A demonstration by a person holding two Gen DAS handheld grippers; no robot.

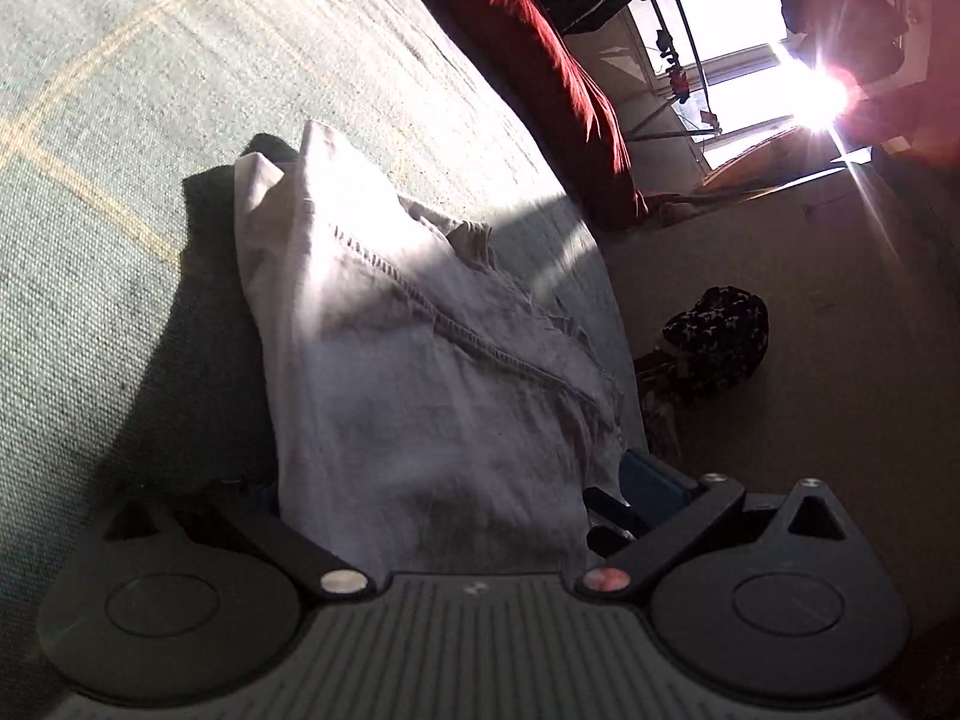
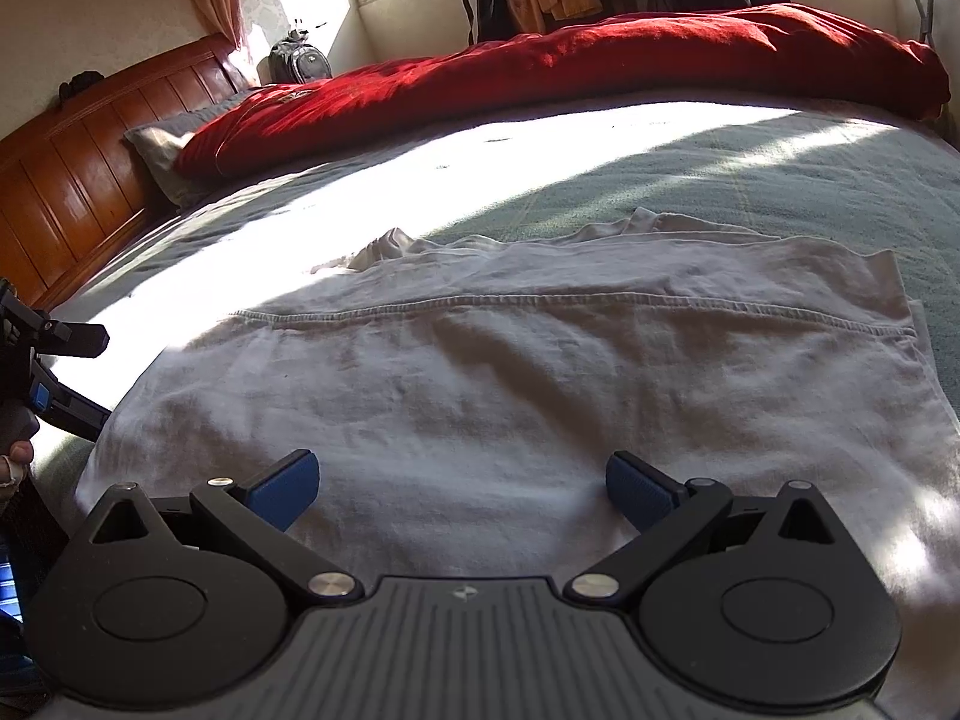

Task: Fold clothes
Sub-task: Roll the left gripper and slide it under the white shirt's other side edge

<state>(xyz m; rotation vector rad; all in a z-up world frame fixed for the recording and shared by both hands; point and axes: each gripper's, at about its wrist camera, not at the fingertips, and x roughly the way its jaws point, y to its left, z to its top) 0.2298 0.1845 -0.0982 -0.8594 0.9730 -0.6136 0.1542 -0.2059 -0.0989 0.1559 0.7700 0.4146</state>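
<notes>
Partly folded, by the look of it. White garment [image 2: 510, 372] spread flat across the middle of the right wrist view on the grey-green bedspread [image 2: 780, 168], a stitched hem running left to right across it and a second layer peeking out along its far edge with a small bunched bit upper centre. No sleeves or collar clearly made out, so kind of garment hard to tell.

Right gripper [image 2: 462, 489] low over the near edge of the cloth, blue pads [image 2: 285, 489] spread wide, nothing between them.

Left gripper [image 1: 456, 516] in the lower part of the left wrist view with white cloth draped over and between its fingers; only one blue pad [image 1: 651, 483] showing at right, so whether clamped or merely under the fabric cannot be told. Same tool visible at the left edge of the right wrist view.

Red blanket [image 2: 570, 66] heaped along the top of the frame, well apart from the work.

Likely remaining: at least one more fold, then smoothing.
</notes>
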